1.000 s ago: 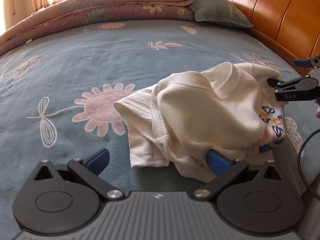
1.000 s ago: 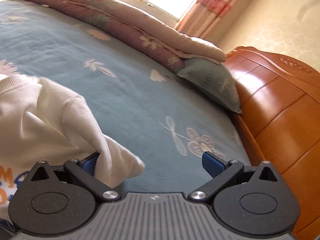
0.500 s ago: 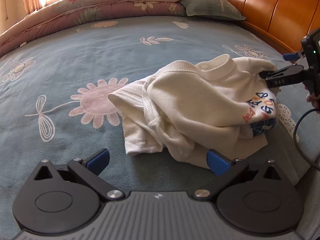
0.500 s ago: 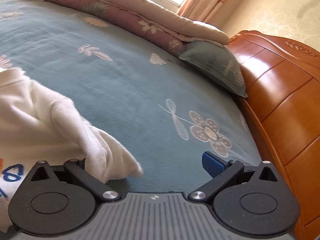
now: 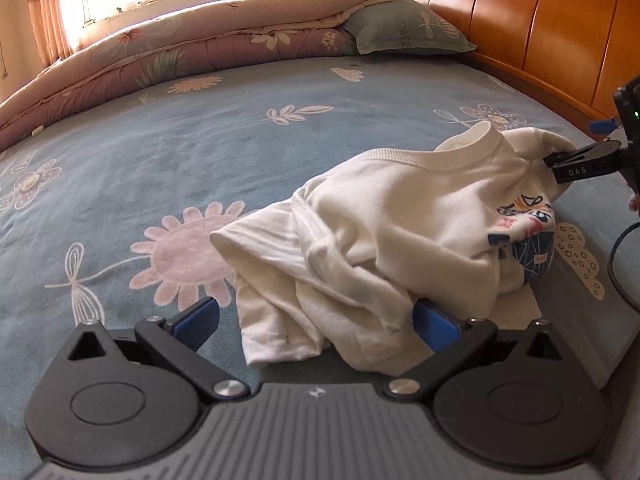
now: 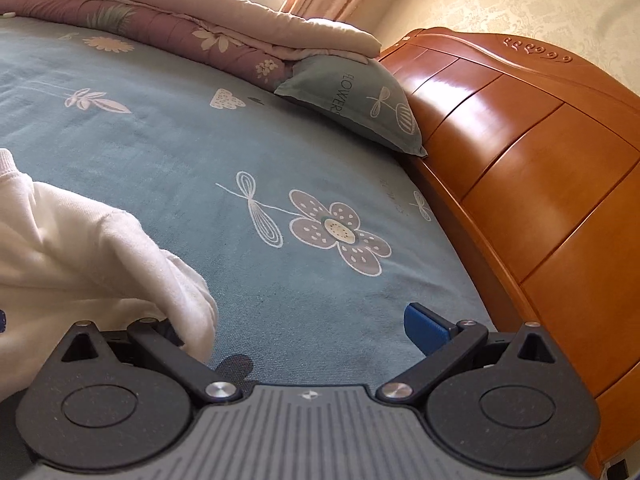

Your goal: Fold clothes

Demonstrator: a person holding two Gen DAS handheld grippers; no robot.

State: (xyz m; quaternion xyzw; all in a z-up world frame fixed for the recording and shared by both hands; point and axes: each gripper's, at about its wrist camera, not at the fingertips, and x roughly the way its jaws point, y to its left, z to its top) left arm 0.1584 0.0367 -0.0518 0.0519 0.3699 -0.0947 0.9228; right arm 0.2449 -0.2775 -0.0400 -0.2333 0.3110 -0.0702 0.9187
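Between the earlier pictures and this one, the white sweatshirt [image 5: 400,240] had settled lower and spread wider across the blue floral bedspread [image 5: 200,152], its ribbed collar now turned up toward the wooden headboard [image 5: 540,32]. It lay crumpled near the bed's edge, printed front on the right side. The left gripper [image 5: 316,320] stood wide open just above the bedspread, its right blue pad touching the sweatshirt's near folds, nothing held. The right gripper [image 6: 296,324] was also spread wide; a fold of the sweatshirt [image 6: 100,256] draped over its left finger, hiding that pad, but nothing was clamped. Behind lay a green pillow [image 6: 356,108] and a folded quilt [image 5: 200,40].
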